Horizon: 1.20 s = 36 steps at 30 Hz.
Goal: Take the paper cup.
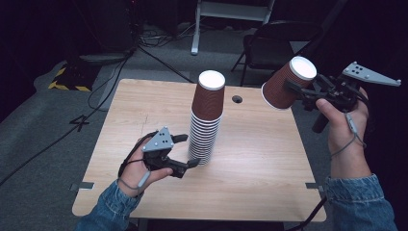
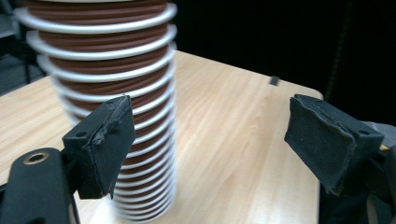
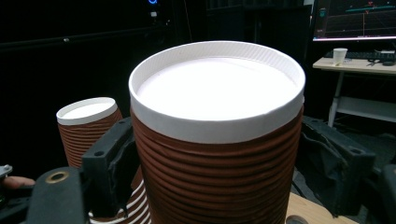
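Note:
A tall stack of upturned brown ribbed paper cups (image 1: 207, 120) stands at the middle of the wooden table (image 1: 269, 163). My left gripper (image 1: 189, 150) is open beside the stack's base, on its left and near side. In the left gripper view the stack (image 2: 107, 70) rises behind the left jaw, and the left gripper (image 2: 215, 140) has bare table between its jaws. My right gripper (image 1: 293, 89) is shut on a single brown cup (image 1: 288, 84), held tilted in the air over the table's far right edge. In the right gripper view that cup (image 3: 217, 140) sits between the jaws, white bottom up.
A dark folding chair (image 1: 279, 43) stands behind the table's far right corner. A round cable hole (image 1: 236, 99) lies in the table just right of the stack. Cables run over the floor at the far left. A desk (image 3: 355, 65) stands far off.

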Available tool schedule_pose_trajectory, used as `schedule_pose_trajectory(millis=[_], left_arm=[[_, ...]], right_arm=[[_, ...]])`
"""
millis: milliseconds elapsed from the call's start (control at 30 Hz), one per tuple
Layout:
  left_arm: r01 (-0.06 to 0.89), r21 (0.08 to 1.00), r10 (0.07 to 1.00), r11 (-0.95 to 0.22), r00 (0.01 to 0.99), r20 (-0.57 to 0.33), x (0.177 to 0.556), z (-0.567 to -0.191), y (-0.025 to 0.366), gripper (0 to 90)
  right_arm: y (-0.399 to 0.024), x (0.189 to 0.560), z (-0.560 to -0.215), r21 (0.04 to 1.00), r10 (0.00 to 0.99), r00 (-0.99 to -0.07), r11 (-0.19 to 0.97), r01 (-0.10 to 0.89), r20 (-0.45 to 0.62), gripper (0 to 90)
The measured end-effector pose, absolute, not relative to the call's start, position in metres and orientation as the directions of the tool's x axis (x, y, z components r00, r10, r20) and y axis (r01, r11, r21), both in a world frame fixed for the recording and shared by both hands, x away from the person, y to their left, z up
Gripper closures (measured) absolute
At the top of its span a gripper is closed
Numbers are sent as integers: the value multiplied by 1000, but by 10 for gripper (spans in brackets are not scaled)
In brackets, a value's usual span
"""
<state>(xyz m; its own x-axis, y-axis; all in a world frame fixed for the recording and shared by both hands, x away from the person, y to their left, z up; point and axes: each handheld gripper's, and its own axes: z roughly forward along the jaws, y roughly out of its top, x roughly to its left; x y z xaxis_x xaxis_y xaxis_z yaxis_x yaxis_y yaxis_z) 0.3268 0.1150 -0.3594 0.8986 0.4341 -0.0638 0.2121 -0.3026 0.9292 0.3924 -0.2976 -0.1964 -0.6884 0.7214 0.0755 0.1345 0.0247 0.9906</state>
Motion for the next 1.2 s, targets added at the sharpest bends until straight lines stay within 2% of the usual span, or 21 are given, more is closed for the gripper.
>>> schedule_pose_trajectory(millis=[133,467,733,1033,1200], left_arm=[[205,927,400,-313,914,-68,323,-361,105,158],[214,904,366,-371,928,-69,323,-381,77,158],[225,891,332,-393,939,-91,323,-398,49,159],[252,893,325,-372,937,-129,332,-414,21,161],[259,896,320,-359,937,-143,339,-423,10,167]], right_arm=[[-302,393,-212,991,693,-714,-8,132,101,201],[-313,395,-244,984,720,-676,-52,172,156,201],[-317,395,-272,976,789,-594,-31,218,157,201],[-321,394,-297,962,828,-524,-62,266,199,202],[-321,393,-306,960,829,-517,-76,270,211,201]])
